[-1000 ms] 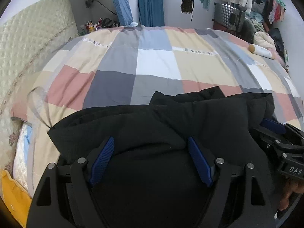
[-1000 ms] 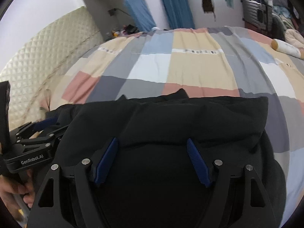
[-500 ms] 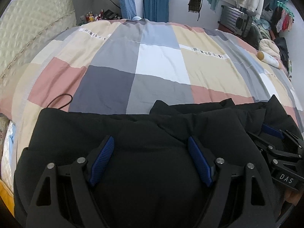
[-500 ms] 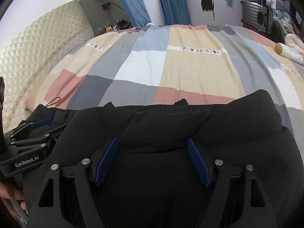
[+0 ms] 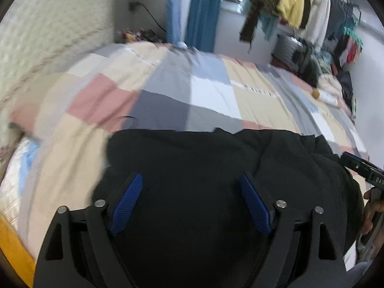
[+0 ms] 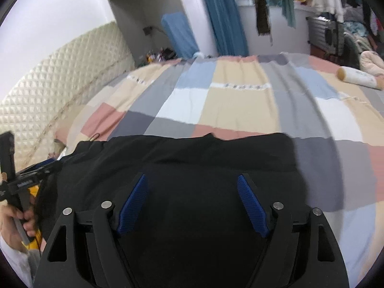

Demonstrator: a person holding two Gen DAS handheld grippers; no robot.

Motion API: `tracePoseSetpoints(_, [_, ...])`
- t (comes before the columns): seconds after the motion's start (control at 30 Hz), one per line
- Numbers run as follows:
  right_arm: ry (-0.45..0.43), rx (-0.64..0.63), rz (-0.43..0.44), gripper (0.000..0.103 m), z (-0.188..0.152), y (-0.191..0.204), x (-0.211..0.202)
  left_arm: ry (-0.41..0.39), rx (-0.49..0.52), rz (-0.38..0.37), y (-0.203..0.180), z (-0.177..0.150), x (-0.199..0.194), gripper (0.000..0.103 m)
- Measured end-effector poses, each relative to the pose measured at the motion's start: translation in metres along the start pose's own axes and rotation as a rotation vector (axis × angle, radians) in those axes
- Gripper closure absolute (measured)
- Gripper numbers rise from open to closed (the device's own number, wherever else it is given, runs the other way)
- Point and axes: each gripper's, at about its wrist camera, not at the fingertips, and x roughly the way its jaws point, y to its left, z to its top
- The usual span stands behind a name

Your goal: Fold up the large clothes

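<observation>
A large black garment [image 5: 192,148] lies bunched on the near part of a patchwork quilt [image 5: 211,96]. My left gripper [image 5: 190,176] hovers over the garment's left part, and its blue pads [image 5: 127,201] stand wide apart and are opening; black cloth fills the gap, but no pad presses on it. My right gripper [image 6: 192,177] hangs over the garment [image 6: 192,153] further right, its jaws opening as well, with cloth below and between them. Each gripper shows at the edge of the other's view, the right gripper [image 5: 360,168] and the left gripper [image 6: 28,180], each held by a hand.
A quilted headboard [image 6: 60,76] runs along the left of the bed. A pale bottle [image 6: 357,78] lies at the quilt's far right. Hanging clothes [image 5: 300,4] and a suitcase [image 6: 324,36] stand beyond the bed. A thin black loop [image 5: 130,117] lies by the garment.
Both views have swung and blurred. The garment now looks narrower in the left view, with bare quilt beside its left edge. Both pairs of jaws stand slightly wider.
</observation>
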Motion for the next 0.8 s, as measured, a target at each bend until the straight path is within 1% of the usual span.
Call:
tracePoseSetpoints(0.03, [-0.015,0.017,-0.01,0.022,-0.006,-0.009,-0.011,-0.005,-0.009,0.02,0.008,-0.004,-0.009,0.015])
tracePoseSetpoints(0.1, [-0.023,0.048,-0.025,0.021,-0.015,-0.025,-0.022,-0.04,-0.03,0.06,0.026,-0.014,-0.028,0.012])
tracePoseSetpoints(0.17, [0.002,0.072,-0.053,0.021,-0.027,-0.043,-0.028,-0.066,-0.073,0.088,0.047,-0.029,-0.043,0.0])
tracePoseSetpoints(0.23, [0.04,0.092,-0.076,0.021,-0.036,-0.06,-0.028,-0.07,-0.121,0.081,0.064,-0.041,-0.047,0.0])
tracePoseSetpoints(0.27, [0.062,0.111,-0.086,0.021,-0.042,-0.07,-0.027,-0.063,-0.151,0.072,0.072,-0.047,-0.045,0.001])
tracePoseSetpoints(0.3, [0.079,0.134,-0.088,0.021,-0.047,-0.079,-0.025,-0.042,-0.2,0.038,0.081,-0.054,-0.04,0.001])
tracePoseSetpoints(0.37, [0.108,0.167,-0.087,0.021,-0.054,-0.09,-0.021,0.001,-0.247,-0.028,0.09,-0.061,-0.03,0.001])
tracePoseSetpoints(0.43, [0.126,0.184,-0.091,0.021,-0.058,-0.098,-0.019,0.023,-0.261,-0.059,0.09,-0.063,-0.022,0.001])
tracePoseSetpoints(0.5, [0.129,0.198,-0.056,0.021,-0.06,-0.1,-0.019,0.035,-0.257,-0.087,0.086,-0.065,-0.018,0.007])
tracePoseSetpoints(0.57, [0.165,0.205,0.001,0.021,-0.064,-0.096,-0.012,0.042,-0.258,-0.108,0.079,-0.067,-0.015,0.015])
tracePoseSetpoints(0.6, [0.191,0.199,0.029,0.021,-0.067,-0.09,-0.006,0.04,-0.253,-0.116,0.077,-0.068,-0.016,0.017])
tracePoseSetpoints(0.63, [0.201,0.19,0.037,0.021,-0.069,-0.086,-0.003,0.037,-0.247,-0.12,0.077,-0.068,-0.017,0.021])
tracePoseSetpoints(0.67, [0.2,0.176,0.03,0.021,-0.069,-0.082,-0.003,0.034,-0.244,-0.129,0.076,-0.068,-0.019,0.027])
tracePoseSetpoints(0.7, [0.195,0.158,0.02,0.024,-0.068,-0.077,-0.003,0.029,-0.244,-0.147,0.075,-0.068,-0.022,0.03])
tracePoseSetpoints(0.73, [0.182,0.137,0.019,0.037,-0.066,-0.072,-0.006,0.025,-0.245,-0.152,0.077,-0.07,-0.024,0.038])
tracePoseSetpoints(0.77, [0.164,0.12,0.021,0.044,-0.065,-0.067,-0.01,0.019,-0.244,-0.154,0.077,-0.07,-0.026,0.047])
tracePoseSetpoints(0.8, [0.146,0.106,0.012,0.058,-0.064,-0.062,-0.015,0.011,-0.237,-0.15,0.076,-0.07,-0.03,0.05])
